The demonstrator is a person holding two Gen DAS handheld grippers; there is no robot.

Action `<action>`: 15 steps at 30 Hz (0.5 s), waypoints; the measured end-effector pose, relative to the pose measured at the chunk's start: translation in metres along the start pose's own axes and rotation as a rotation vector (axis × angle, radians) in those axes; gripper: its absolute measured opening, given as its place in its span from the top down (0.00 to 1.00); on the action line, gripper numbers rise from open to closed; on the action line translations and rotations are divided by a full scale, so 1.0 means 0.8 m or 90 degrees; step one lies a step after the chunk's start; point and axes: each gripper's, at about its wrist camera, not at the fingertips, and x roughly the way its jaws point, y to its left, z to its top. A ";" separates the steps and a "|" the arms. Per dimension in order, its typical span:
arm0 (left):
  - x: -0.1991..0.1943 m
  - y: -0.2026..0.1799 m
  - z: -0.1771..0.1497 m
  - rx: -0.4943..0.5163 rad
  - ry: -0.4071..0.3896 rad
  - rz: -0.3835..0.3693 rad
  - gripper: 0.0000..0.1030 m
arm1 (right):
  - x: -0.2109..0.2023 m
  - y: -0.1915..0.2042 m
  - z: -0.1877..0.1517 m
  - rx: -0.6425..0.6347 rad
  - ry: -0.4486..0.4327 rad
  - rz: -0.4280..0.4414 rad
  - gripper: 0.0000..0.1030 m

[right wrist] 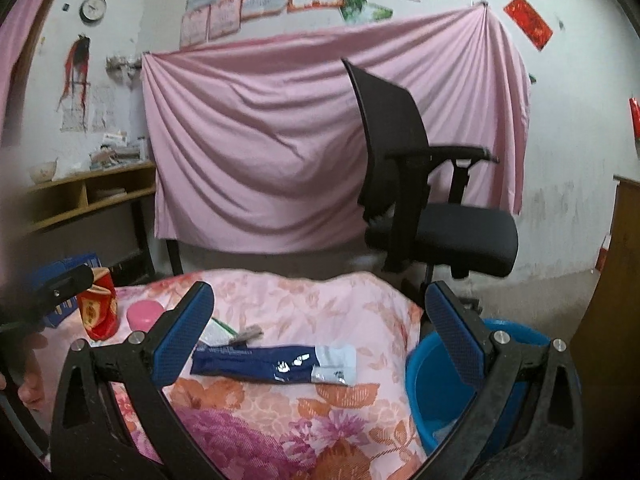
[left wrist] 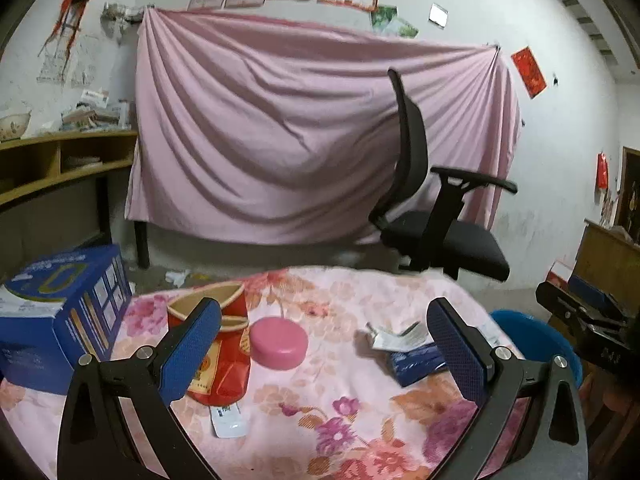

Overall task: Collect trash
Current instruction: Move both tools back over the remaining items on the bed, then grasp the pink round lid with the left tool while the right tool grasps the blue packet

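Observation:
On the floral tablecloth (left wrist: 352, 412) lie a crumpled red carton (left wrist: 226, 364), a small white packet (left wrist: 228, 421), a pink round tub (left wrist: 279, 343) and a dark blue wrapper with white paper (left wrist: 412, 354). My left gripper (left wrist: 326, 350) hovers open above the cloth, its left pad in front of the red carton. In the right wrist view the blue wrapper (right wrist: 272, 364) lies flat between the fingers of my open right gripper (right wrist: 320, 340), a little beyond them. The red carton (right wrist: 100, 308) and pink tub (right wrist: 144, 314) sit far left. A blue basin (right wrist: 436, 380) stands beside the table's right edge.
A large blue box (left wrist: 60, 312) occupies the table's left end. A black office chair (left wrist: 436, 216) stands beyond the table before a hung pink sheet (left wrist: 280, 132). Wooden shelves (left wrist: 60, 164) are at left, a wooden cabinet (right wrist: 616, 304) at right. The blue basin (left wrist: 536, 340) is low right.

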 end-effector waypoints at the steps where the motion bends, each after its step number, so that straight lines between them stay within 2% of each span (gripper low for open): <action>1: 0.007 0.001 -0.001 0.000 0.016 0.002 0.02 | 0.006 -0.001 -0.002 0.001 0.017 -0.001 0.00; 4: 0.030 0.005 -0.005 0.002 0.070 0.015 0.03 | 0.024 -0.003 -0.006 0.006 0.065 -0.009 0.00; 9: 0.062 0.012 -0.011 -0.014 0.147 0.002 0.03 | 0.050 -0.008 -0.010 0.033 0.128 -0.002 0.00; 13: 0.087 0.016 -0.014 -0.026 0.193 0.012 0.03 | 0.077 -0.013 -0.017 0.063 0.187 0.010 0.00; 15: 0.094 0.018 -0.013 -0.030 0.199 0.018 0.03 | 0.087 -0.015 -0.019 0.075 0.212 0.017 0.00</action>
